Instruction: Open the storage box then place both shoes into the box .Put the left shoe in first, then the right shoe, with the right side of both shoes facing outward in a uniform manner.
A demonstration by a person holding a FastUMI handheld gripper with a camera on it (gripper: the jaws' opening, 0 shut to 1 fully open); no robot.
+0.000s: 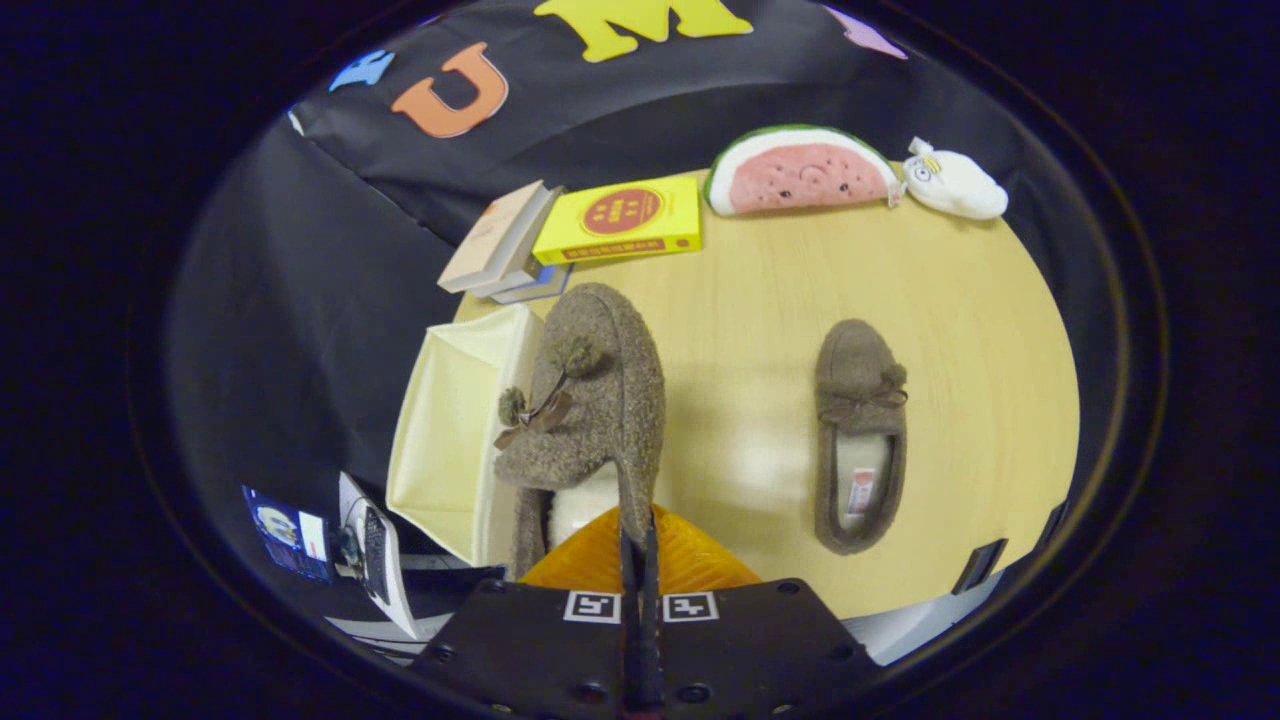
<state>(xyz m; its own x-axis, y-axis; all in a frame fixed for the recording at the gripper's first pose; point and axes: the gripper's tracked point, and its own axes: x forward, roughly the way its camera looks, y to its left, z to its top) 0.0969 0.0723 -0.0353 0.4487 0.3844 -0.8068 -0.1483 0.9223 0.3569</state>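
Your gripper (640, 545): closed on the held shoe's (590, 400) side wall, lifted for the open storage box (455, 430) left; second shoe (860, 435) waits right.

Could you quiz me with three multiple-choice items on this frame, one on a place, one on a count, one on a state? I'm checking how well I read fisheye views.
1. Where is the open cream fabric storage box?
A. beside the held shoe, on the side away from the other shoe
B. beyond the watermelon-slice plush cushion
C. under the yellow book

2. How many fuzzy brown slippers are there?
A. one
B. two
C. three

3. What are the gripper fingers doing?
A. spread wide, holding nothing
B. closed on the rim of the nearer fuzzy brown slipper
C. closed on the yellow book

Answers: 1 A, the box sits alongside the held slipper. 2 B, one is held and a second fuzzy brown slipper lies on the pale wooden table. 3 B, the fingers meet on that slipper's side wall.
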